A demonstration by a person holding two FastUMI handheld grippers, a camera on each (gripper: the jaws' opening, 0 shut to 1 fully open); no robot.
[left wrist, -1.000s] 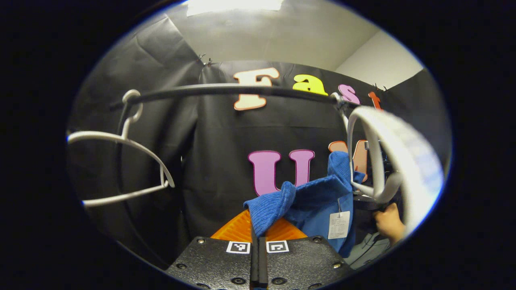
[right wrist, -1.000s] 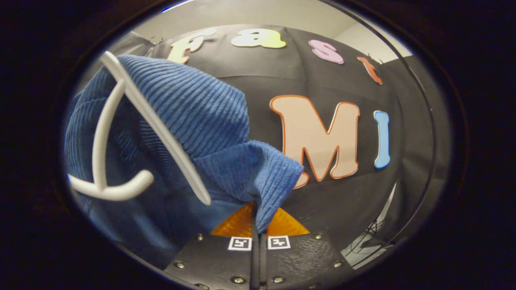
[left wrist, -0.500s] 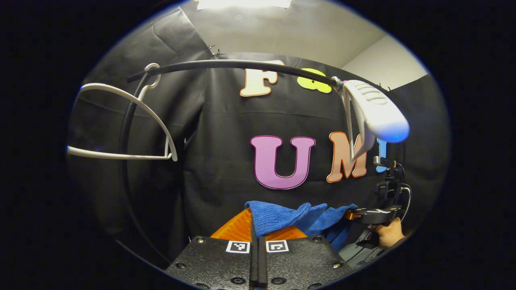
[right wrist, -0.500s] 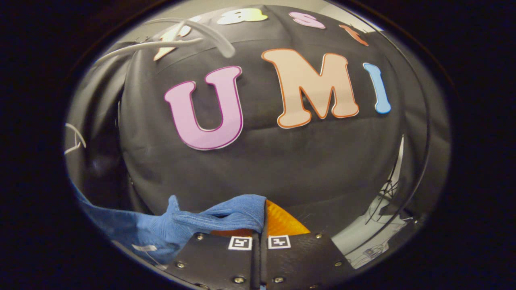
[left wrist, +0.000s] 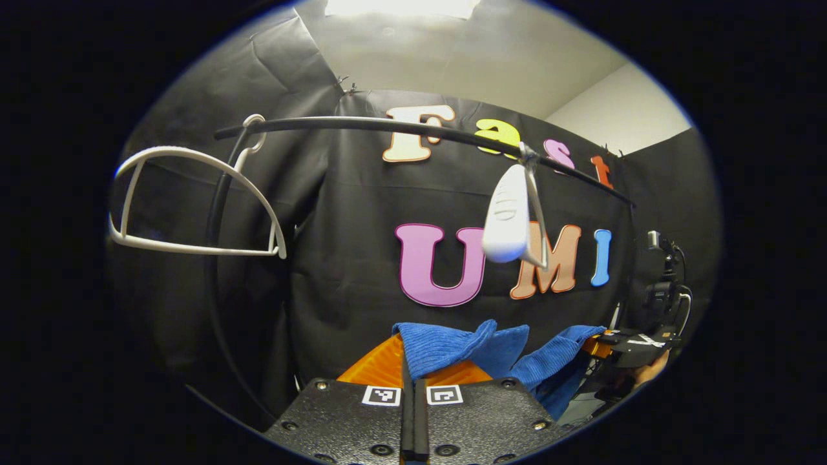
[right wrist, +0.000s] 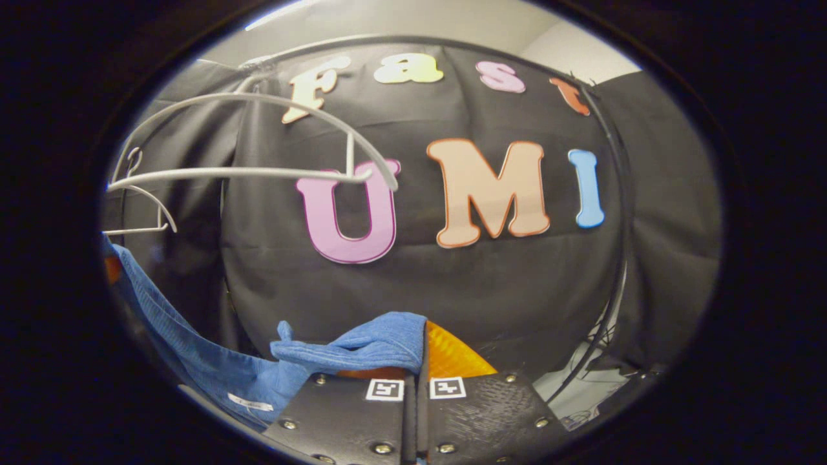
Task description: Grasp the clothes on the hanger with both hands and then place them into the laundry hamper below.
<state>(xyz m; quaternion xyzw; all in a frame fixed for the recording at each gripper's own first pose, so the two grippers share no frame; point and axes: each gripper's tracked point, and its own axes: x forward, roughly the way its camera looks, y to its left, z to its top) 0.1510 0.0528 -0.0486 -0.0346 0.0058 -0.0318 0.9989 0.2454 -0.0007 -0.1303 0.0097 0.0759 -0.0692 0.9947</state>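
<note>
A blue ribbed garment (left wrist: 478,352) hangs stretched between my two grippers, off its hanger. My left gripper (left wrist: 413,381) is shut on one corner of it. My right gripper (right wrist: 417,361) is shut on another corner of the blue garment (right wrist: 362,349), which trails down to the left with a small white tag. In the left gripper view the right gripper (left wrist: 630,339) and the hand holding it sit at the lower right. The bare white hanger (left wrist: 513,216) swings on the black rail (left wrist: 387,126). The bare hanger (right wrist: 258,152) also appears above in the right gripper view.
A second empty white hanger (left wrist: 194,200) hangs at the rail's left end. The rail's black upright (left wrist: 216,271) curves down the left side. Another black upright (right wrist: 614,258) runs down the right.
The garment came fully off the hanger and dropped below the rail with both grippers. The freed hanger swung left along the rail and now hangs edge-on.
</note>
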